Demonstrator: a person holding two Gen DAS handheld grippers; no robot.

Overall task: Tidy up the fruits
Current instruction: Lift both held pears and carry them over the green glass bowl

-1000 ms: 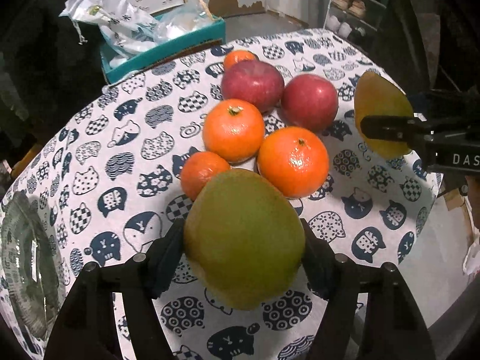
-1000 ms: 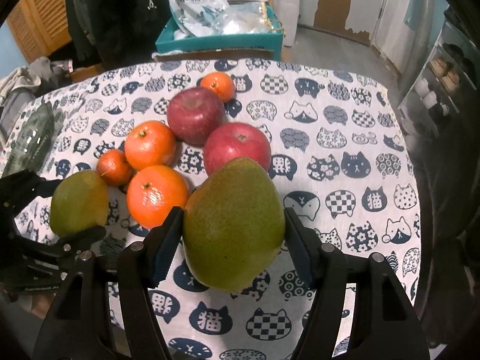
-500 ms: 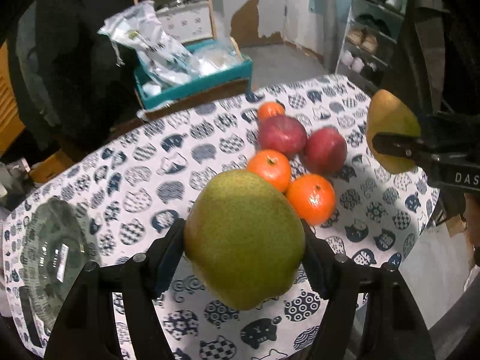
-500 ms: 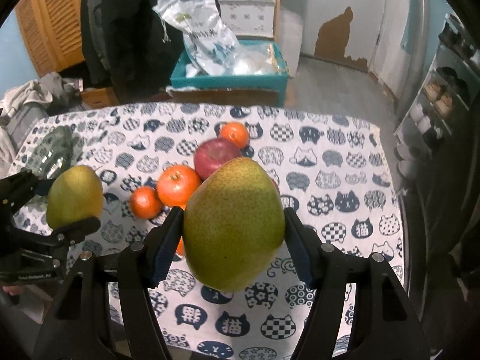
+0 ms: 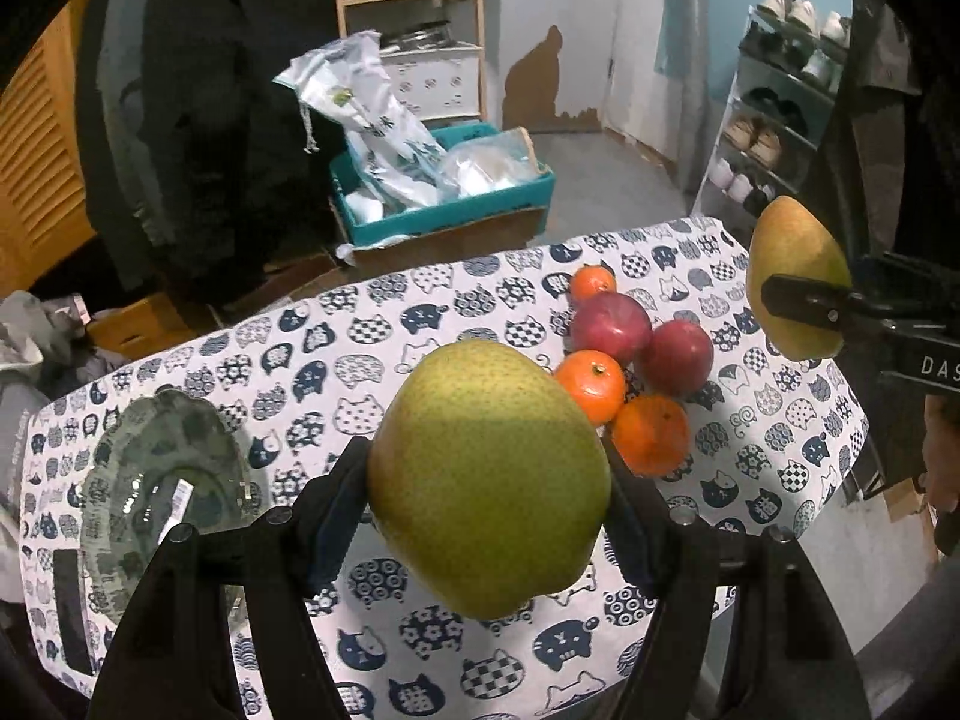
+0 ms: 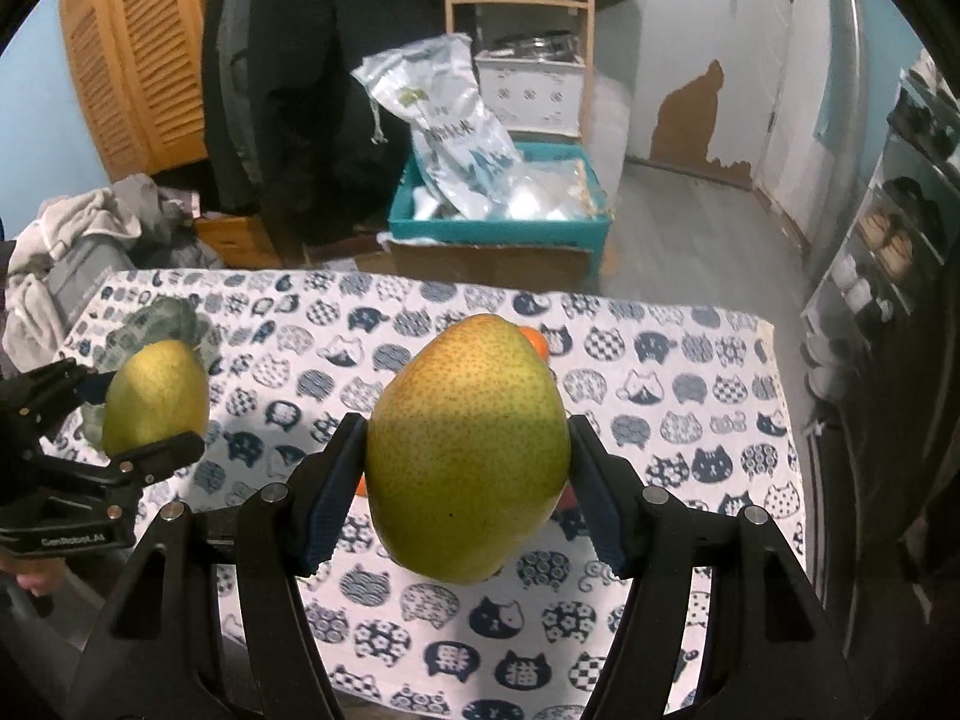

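Note:
My left gripper is shut on a green pear, held well above the cat-print tablecloth. My right gripper is shut on a second yellow-green pear, also in the air. Each view shows the other gripper with its pear at the frame's edge. On the cloth to the right lie two red apples, two oranges and a small mandarin, close together. A clear glass bowl stands at the table's left end. In the right wrist view the pear hides most of that fruit.
Behind the table a teal box of plastic bags sits on a cardboard carton. Dark coats hang at the back left, beside a wooden shelf. A shoe rack stands on the right. Clothes are piled at the left.
Both grippers have risen with their pears, so the table and the fruit on it look smaller and farther. The glass bowl and more of the room have come into view.

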